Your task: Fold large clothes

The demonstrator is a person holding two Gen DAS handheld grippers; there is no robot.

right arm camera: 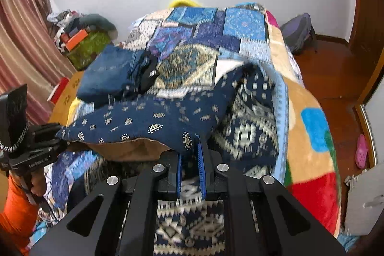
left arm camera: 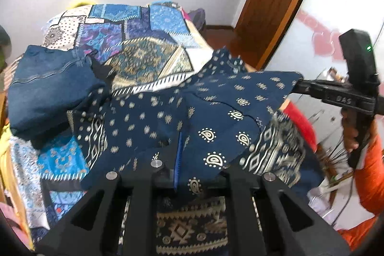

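Navy garment (left arm camera: 216,112) seemingly in both grippers

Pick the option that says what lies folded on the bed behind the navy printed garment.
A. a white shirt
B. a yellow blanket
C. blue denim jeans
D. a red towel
C: blue denim jeans lie folded on the patchwork bedspread, just behind the navy printed garment that both hand-held grippers hold up.

Black left gripper (left arm camera: 192,160), blue-padded jaws, silver screws, black right gripper (right arm camera: 190,155), orange sleeve (right arm camera: 16,205)
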